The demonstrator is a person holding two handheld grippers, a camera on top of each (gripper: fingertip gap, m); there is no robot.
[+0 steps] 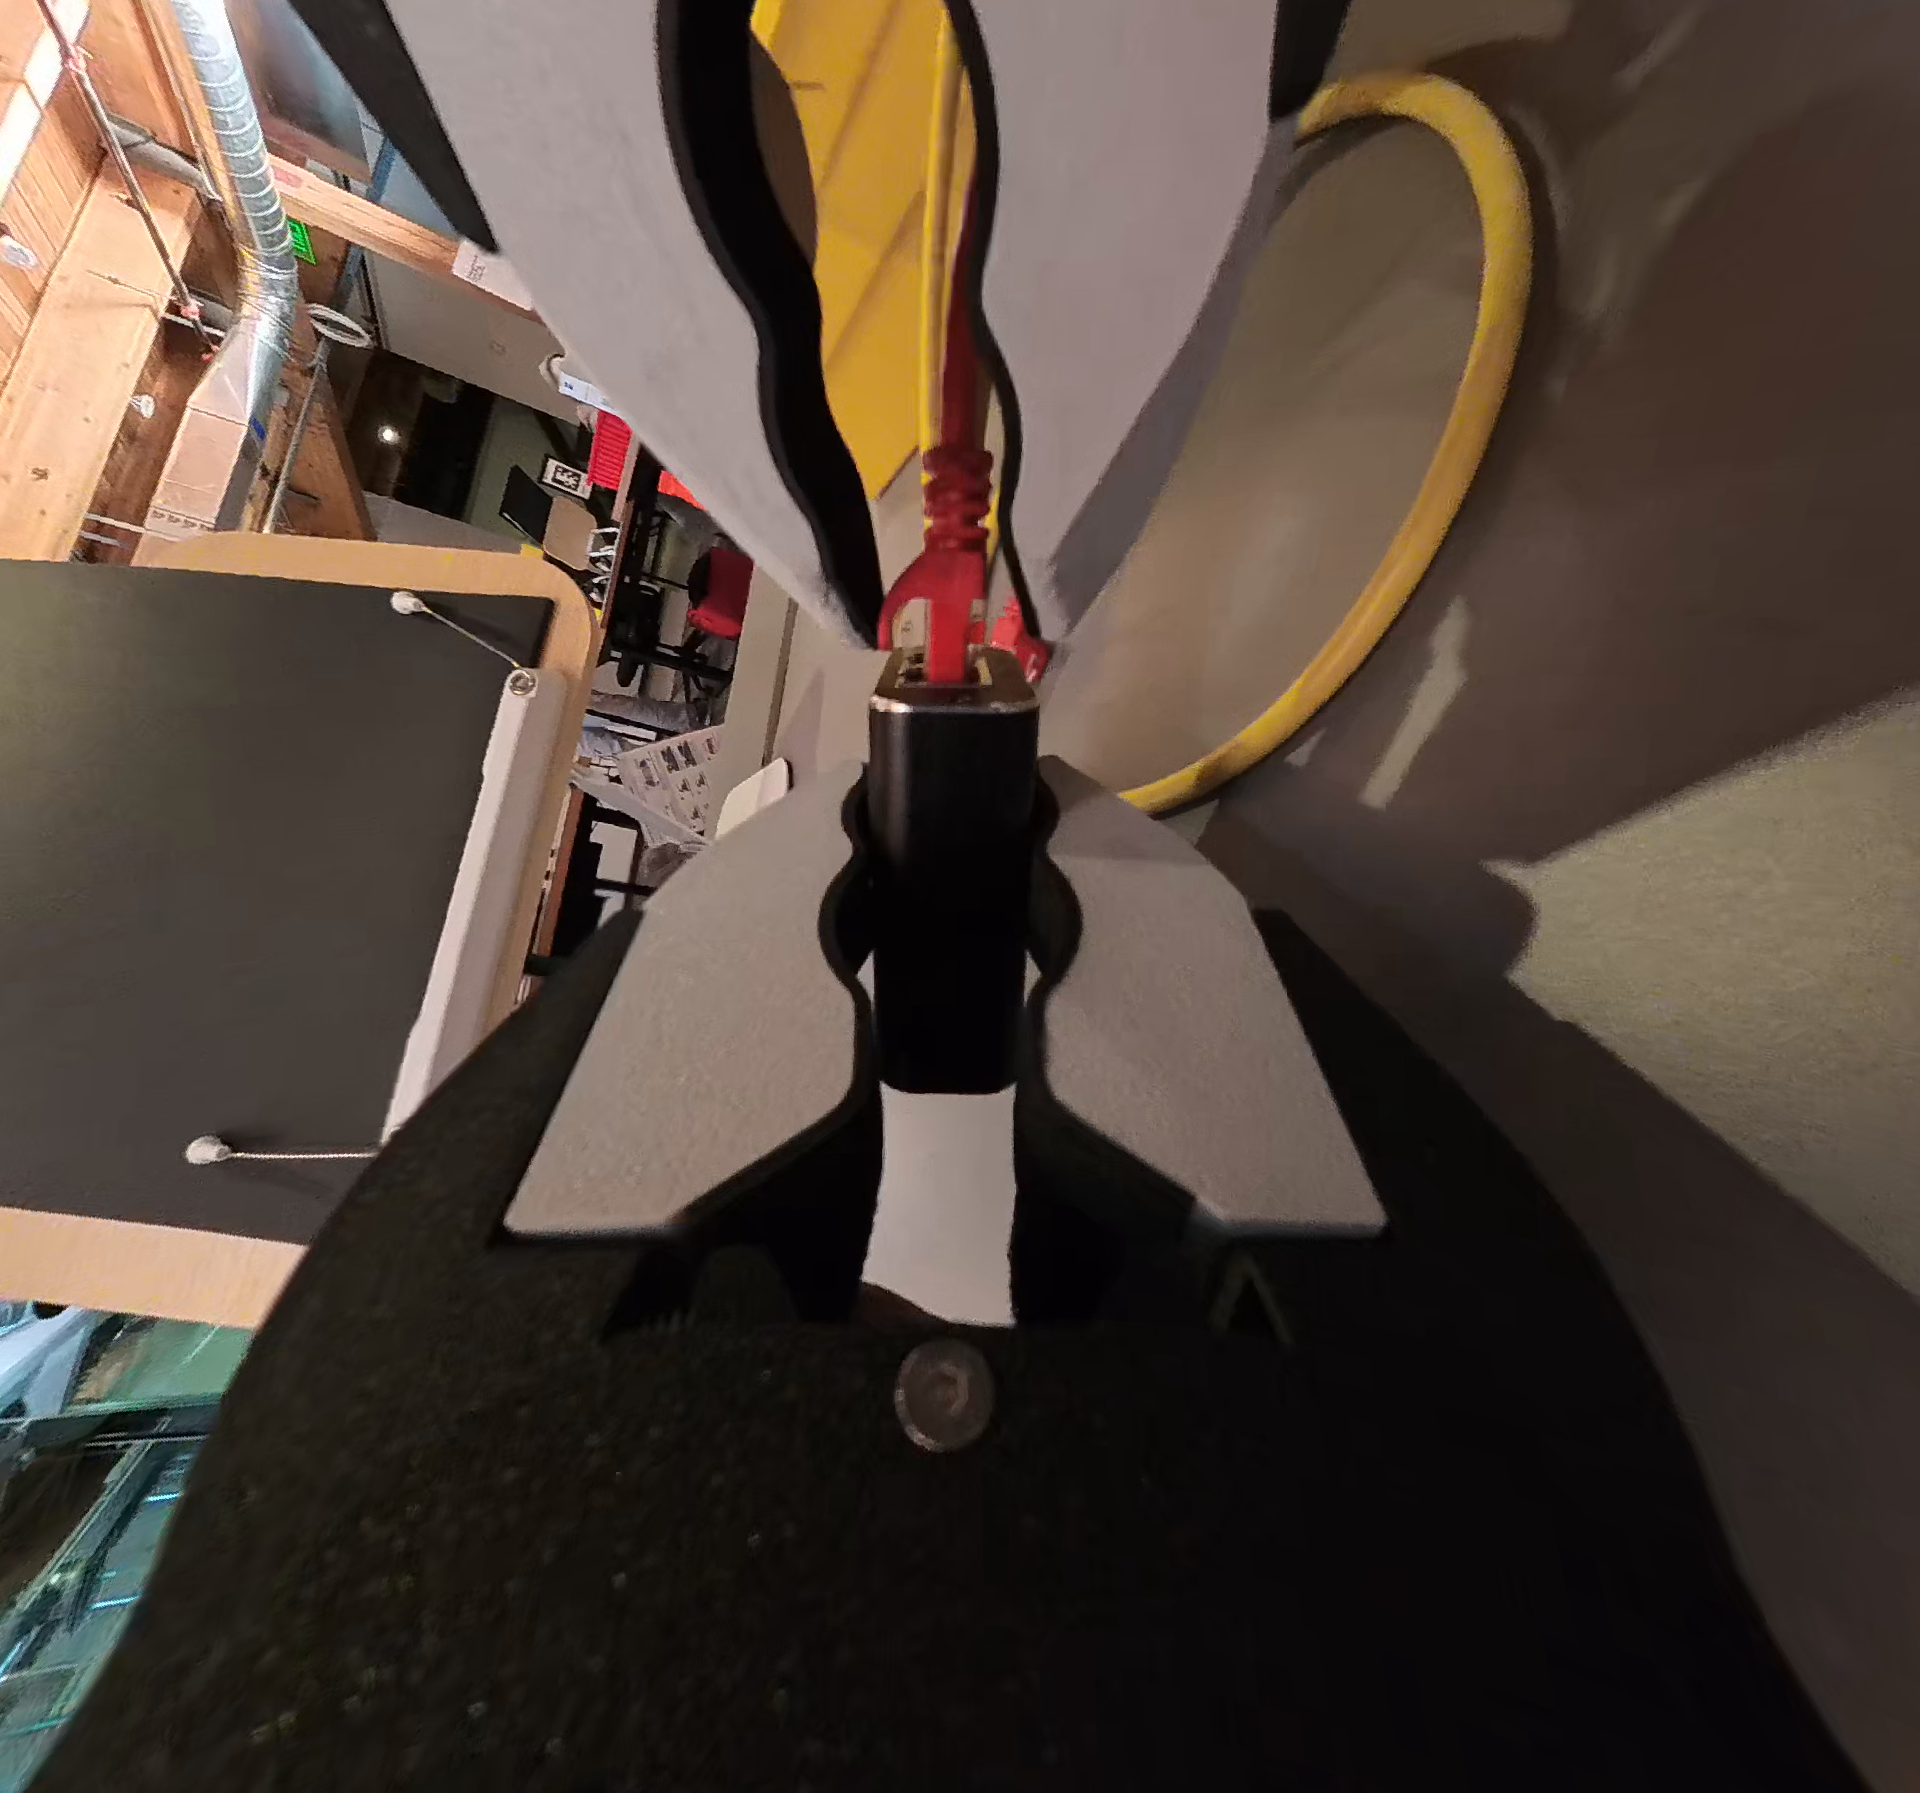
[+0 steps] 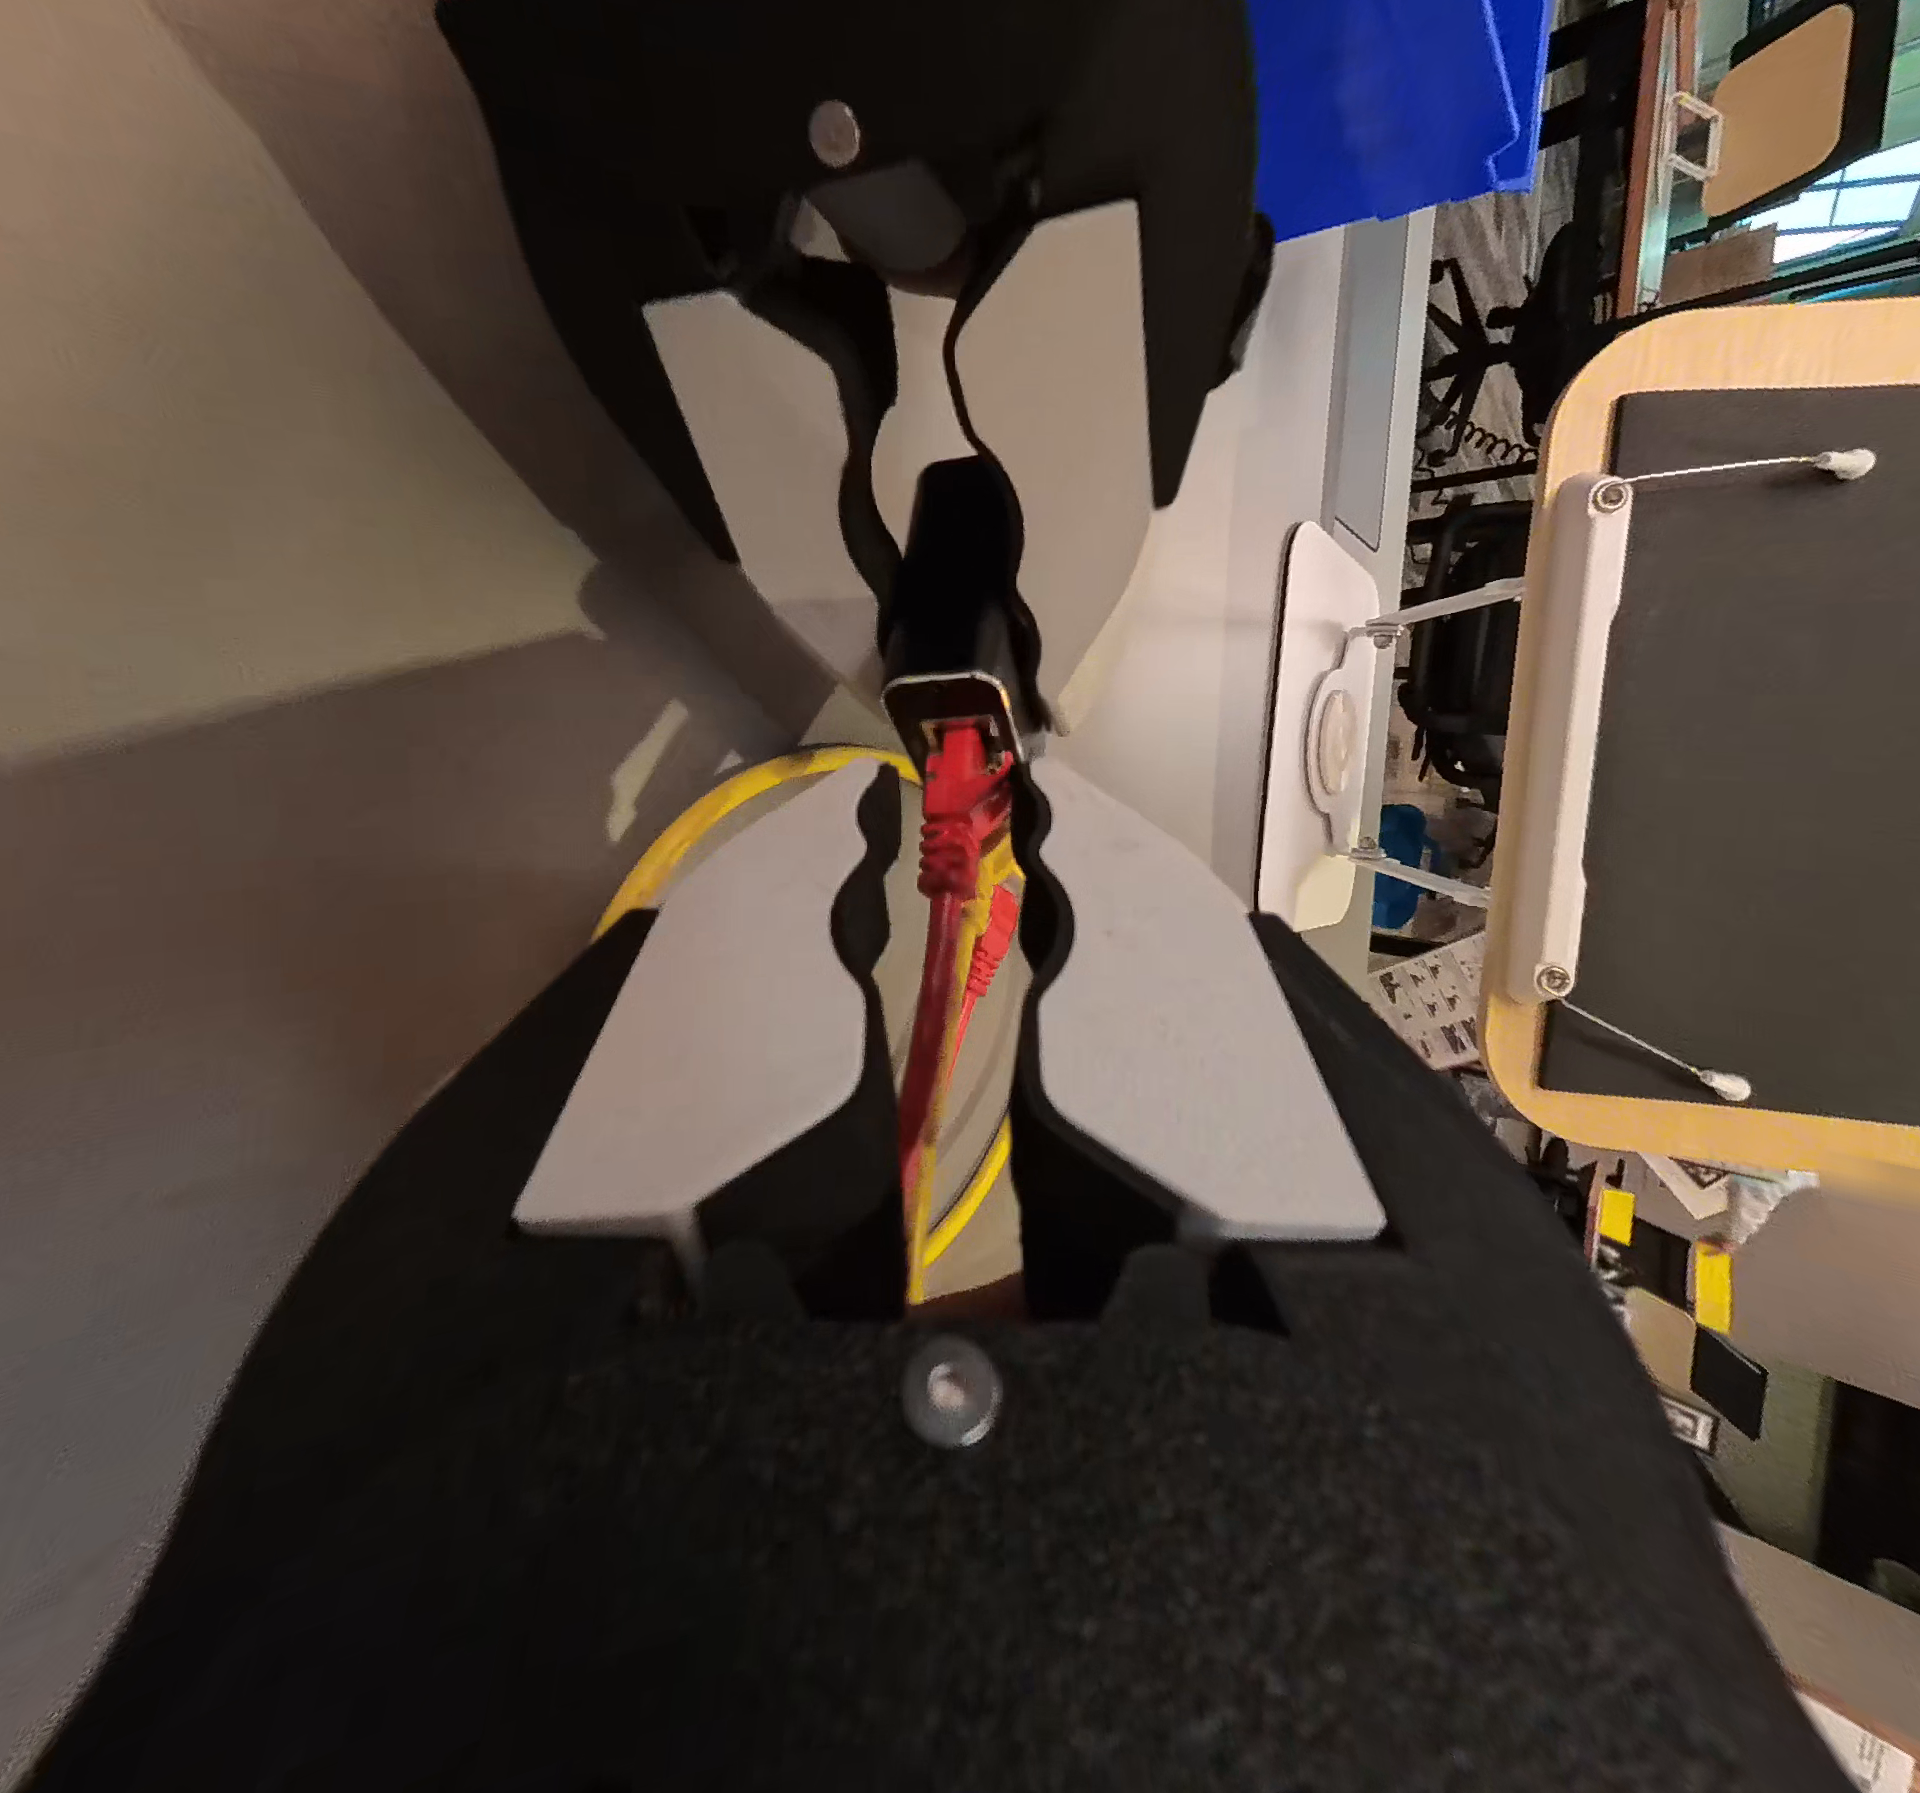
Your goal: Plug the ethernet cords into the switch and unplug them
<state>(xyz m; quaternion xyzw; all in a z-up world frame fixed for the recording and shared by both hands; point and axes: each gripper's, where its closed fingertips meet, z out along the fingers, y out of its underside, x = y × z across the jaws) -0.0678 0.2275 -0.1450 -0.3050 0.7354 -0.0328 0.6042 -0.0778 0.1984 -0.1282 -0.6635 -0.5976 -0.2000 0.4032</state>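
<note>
Between facing tongs — left tongs [image 1: 951, 808] clamping black switch [image 1: 951, 902], right tongs [image 2: 951, 870] gripping red cord [image 2: 940, 964], plugged in.

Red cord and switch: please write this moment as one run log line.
left claw: shut on black switch | right claw: shut on red cord | red plug: in port | yellow cord: loose

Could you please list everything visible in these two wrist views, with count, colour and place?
switch: one, black, held between the two grippers
red ethernet cord: one, red, plug seated in the switch port
yellow cord: one, yellow, looped on the grey table behind
panel: one, black with tan rim, beside the table
left gripper: one, grey fingers, shut on the switch
right gripper: one, grey fingers, around the red cord
</note>
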